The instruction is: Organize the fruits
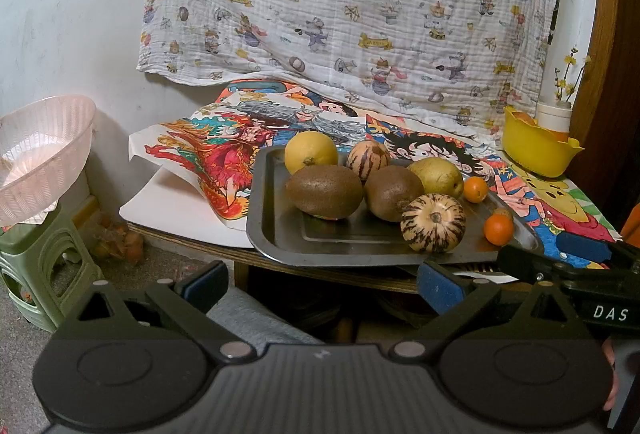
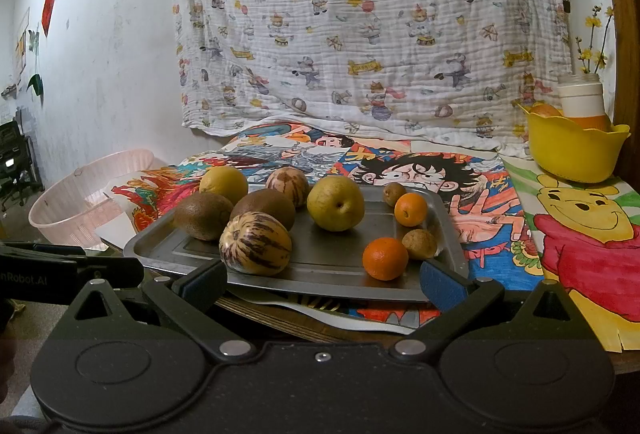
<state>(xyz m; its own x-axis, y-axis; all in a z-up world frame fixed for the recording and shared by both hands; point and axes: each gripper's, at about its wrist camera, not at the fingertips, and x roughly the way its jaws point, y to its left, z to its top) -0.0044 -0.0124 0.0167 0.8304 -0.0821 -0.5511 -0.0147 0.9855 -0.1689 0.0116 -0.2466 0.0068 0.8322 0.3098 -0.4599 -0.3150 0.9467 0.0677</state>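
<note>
Across the middle of both frames, the flat grey metal tray [image 2: 320, 266] is lying on the cartoon-printed table cover [image 2: 480, 201], and you are facing it with nearly everything left to do. Sitting on it are a round yellow citrus [image 1: 311, 150], two fuzzy brown kiwis [image 1: 324, 189], two cream melons with purple stripes [image 2: 255, 244], a yellow-green pear [image 2: 335, 202], two small oranges [image 2: 385, 258] and two little tan fruits [image 2: 419, 244]. You are holding the left gripper [image 1: 320, 280] spread wide and empty below the tray's near edge, and the right gripper [image 2: 322, 280] likewise released, grasping nothing. At the right of the frame, the yellow plastic bowl [image 2: 572, 149] is already showing something orange inside; at the left, the pale pink mesh basket [image 1: 44, 153] is looking empty.
</note>
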